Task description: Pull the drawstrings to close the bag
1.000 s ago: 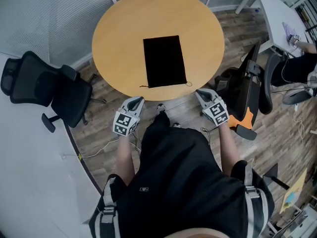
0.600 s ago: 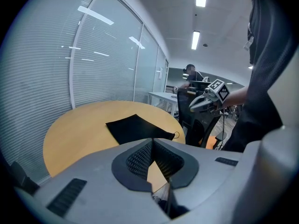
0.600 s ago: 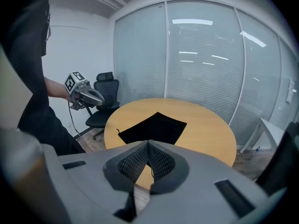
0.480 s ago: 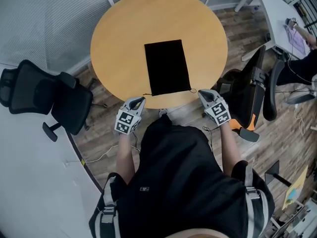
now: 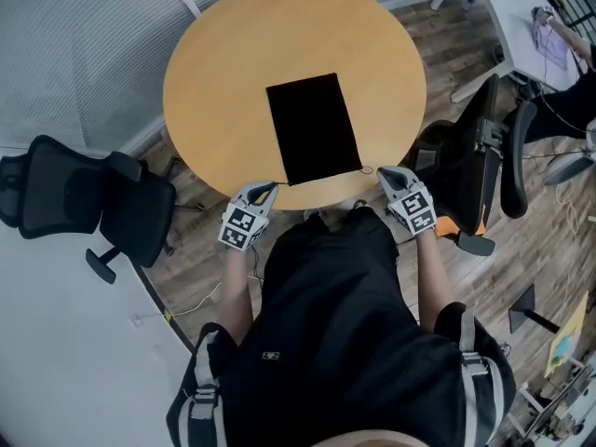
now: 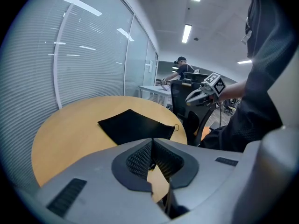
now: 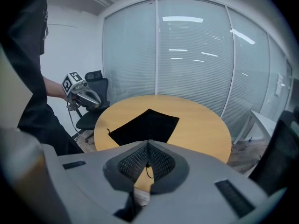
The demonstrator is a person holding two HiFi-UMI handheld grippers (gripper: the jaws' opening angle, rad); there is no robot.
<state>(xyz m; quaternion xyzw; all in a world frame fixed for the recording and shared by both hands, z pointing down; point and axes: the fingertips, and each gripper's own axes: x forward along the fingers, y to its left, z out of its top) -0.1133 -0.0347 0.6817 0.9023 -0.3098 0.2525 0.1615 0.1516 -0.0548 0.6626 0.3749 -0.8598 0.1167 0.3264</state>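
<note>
A flat black drawstring bag lies on the round wooden table, its mouth towards me. One thin drawstring end sticks out at its near left corner and a small loop at its near right corner. My left gripper is shut, its tips at the table edge beside the left string. My right gripper is also shut, just right of the loop. The right gripper view shows the bag beyond the closed jaws and a thin string on the table below them. I see nothing held.
A black office chair stands left of the table. A second black chair stands right of it, close to my right arm. A white desk with a person's arm is at the far right. Glass walls with blinds lie behind the table.
Both grippers have moved forward from in front of the table to its near edge, up to the bag's two near corners. Their jaws stayed shut. The bag has not moved.
</note>
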